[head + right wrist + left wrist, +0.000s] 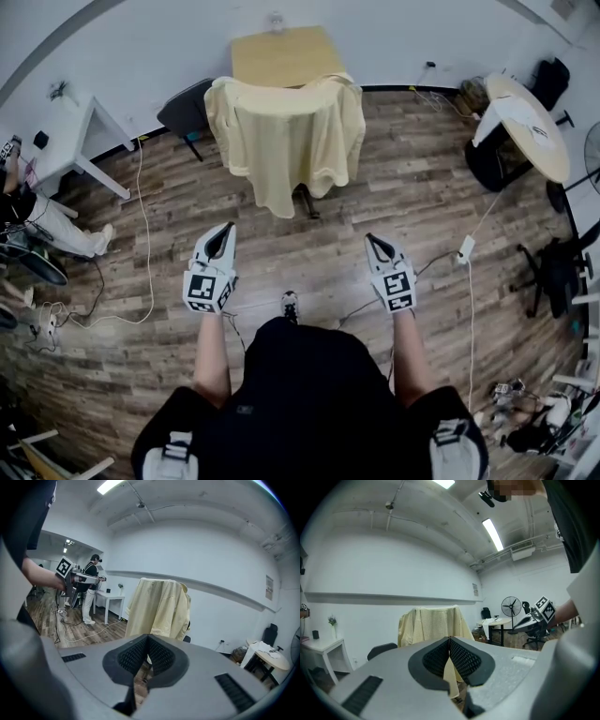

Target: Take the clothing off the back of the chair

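Hanging over the chair back, the yellow shirt (287,139) faces the closed, empty left gripper (217,242) and right gripper (379,247), well apart.

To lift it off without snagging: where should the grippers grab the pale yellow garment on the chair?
Probably its two top corners, where the pale yellow garment folds over the back of the chair: left gripper on the left corner, right gripper on the right, from the person's side. It hangs loose from that top edge. Both are shut; open first.
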